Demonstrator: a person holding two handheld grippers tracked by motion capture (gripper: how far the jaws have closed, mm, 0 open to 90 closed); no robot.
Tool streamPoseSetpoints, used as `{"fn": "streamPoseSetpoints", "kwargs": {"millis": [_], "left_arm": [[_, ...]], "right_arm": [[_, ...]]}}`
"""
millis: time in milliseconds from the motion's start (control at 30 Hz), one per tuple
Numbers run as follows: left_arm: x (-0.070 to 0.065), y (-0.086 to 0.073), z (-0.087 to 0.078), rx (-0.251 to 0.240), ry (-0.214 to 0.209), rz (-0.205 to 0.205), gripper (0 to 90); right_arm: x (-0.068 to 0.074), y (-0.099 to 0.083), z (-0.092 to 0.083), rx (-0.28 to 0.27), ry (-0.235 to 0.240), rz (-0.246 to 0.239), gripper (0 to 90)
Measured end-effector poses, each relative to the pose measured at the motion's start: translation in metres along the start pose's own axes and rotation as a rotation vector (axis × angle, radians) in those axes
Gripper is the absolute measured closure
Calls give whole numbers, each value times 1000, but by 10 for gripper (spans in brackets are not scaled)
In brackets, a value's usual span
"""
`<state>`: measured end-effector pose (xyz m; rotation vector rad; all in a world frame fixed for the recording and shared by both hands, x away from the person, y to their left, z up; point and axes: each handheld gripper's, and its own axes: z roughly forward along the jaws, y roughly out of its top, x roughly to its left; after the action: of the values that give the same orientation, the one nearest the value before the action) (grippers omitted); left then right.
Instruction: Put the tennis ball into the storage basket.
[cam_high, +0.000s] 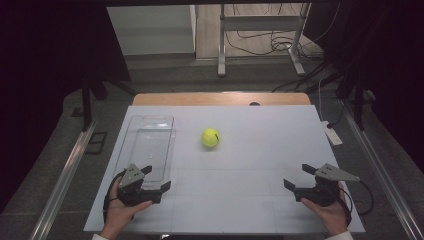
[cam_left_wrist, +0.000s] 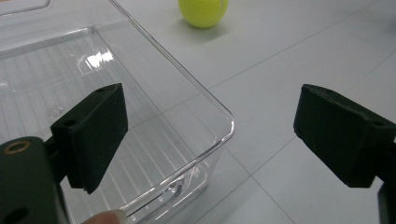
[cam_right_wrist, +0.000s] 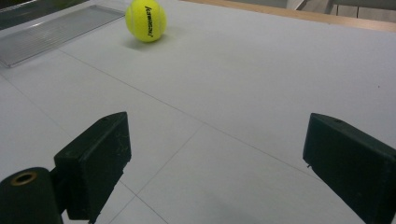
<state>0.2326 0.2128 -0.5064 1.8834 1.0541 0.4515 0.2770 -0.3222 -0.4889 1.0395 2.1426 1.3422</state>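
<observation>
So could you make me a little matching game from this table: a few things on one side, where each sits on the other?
Things:
1. tennis ball
2. clear tray
3. left gripper
4. right gripper

Places:
A. open, at the tray's near end
B. open, at the table's near right
C. mid-table, right of the tray
D. along the table's left side

Pairs: 1-C, 2-D, 3-A, 4-B

A lab setup here: black curtains (cam_high: 45, 75) at nine o'clock, loose cables (cam_high: 265, 42) and a metal stand (cam_high: 260, 30) at twelve, beyond the white surface (cam_high: 250, 165).
</observation>
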Motion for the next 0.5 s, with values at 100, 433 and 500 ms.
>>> {"fn": "streamPoseSetpoints", "kwargs": {"millis": [100, 433, 500], "left_arm": [[-1, 0, 0, 0, 2, 1, 113], [-4, 1, 0, 1, 3, 6, 113], [-4, 1, 0, 3, 2, 6, 112]], "right_arm": [[-1, -1, 1, 9, 3, -1, 84], [1, -2, 2, 12, 6, -7, 87], [1, -3, 2, 14, 6, -5, 88]]}}
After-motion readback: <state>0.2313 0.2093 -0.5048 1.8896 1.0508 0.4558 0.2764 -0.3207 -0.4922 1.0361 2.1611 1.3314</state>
